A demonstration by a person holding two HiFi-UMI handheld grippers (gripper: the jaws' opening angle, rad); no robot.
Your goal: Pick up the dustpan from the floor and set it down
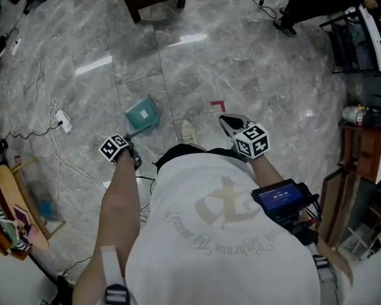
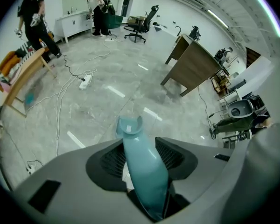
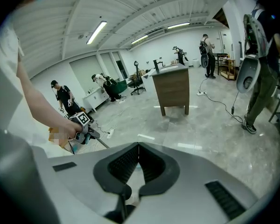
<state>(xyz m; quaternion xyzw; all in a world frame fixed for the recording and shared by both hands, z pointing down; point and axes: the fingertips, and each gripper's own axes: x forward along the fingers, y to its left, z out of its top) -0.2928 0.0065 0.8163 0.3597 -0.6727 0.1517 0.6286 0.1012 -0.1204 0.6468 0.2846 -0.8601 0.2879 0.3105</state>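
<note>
At the left of the head view a white power strip (image 1: 63,124) lies on the grey marble floor (image 1: 101,37), with its cables trailing away. Just right of it, left of centre, the left tongs (image 1: 131,150) point steeply down. In the left gripper view they are closed on the handle (image 2: 142,167) of the teal dustpan (image 1: 143,114). The handle fills the gap between the ribbed pads (image 2: 112,161), and its hooked end sticks out past the tips. The pan itself sits just above and right of these tongs in the head view, low over the tiles. Whether it touches the floor I cannot tell.

Toward the middle, the person's light shoe (image 1: 188,132) shows beside the pan, and a red corner mark (image 1: 217,105) is stuck to the floor a little further right. Right of centre, the right tongs (image 3: 139,146) are closed, their tips meeting with nothing between them. They are well apart from the dustpan. A small screen device (image 1: 280,197) sits on the right forearm.
</note>
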